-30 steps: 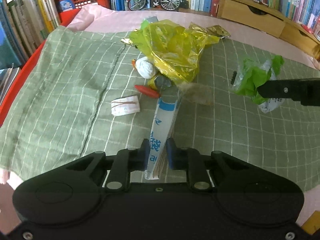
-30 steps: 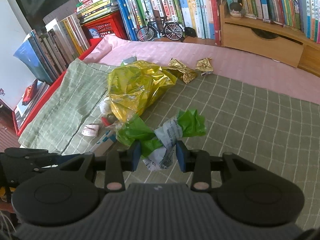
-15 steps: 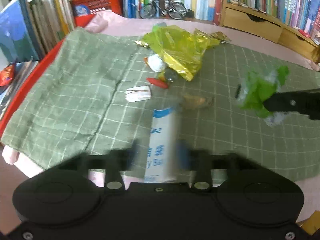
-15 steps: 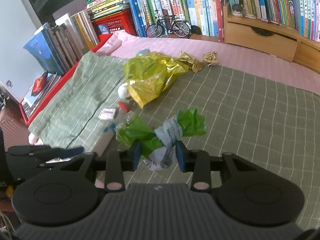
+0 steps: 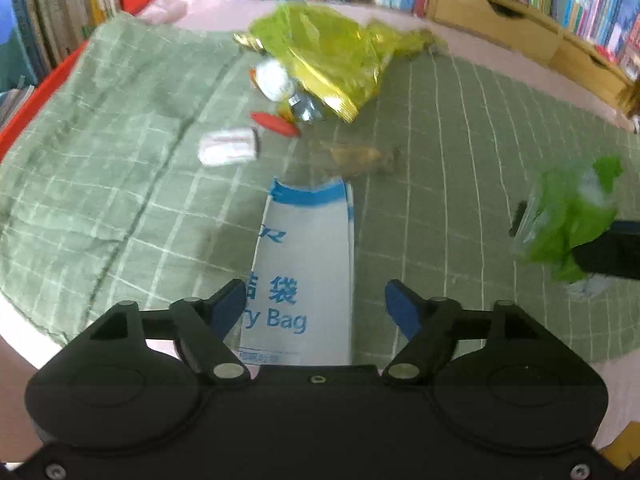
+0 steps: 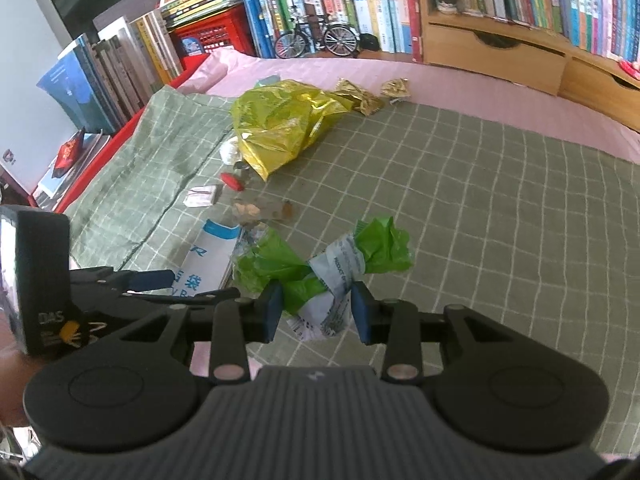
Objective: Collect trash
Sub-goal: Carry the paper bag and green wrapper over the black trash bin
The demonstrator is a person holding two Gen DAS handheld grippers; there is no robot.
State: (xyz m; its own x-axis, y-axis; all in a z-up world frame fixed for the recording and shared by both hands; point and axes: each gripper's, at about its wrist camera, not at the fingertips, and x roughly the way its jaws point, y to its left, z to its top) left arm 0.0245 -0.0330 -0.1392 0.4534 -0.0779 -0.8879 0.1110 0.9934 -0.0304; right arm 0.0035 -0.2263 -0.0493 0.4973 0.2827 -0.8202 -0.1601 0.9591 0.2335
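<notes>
On the green cloth (image 5: 120, 120), the white bag (image 5: 308, 264) lies released between the left gripper's (image 5: 316, 300) jaws.

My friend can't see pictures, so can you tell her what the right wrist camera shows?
The right tongs pinch a crumpled green and white wrapper above a green checked cloth. Beyond it lie a flat white and blue paper bag, a yellow plastic bag and small scraps, with bookshelves behind. The left tongs are at the left edge.
</notes>
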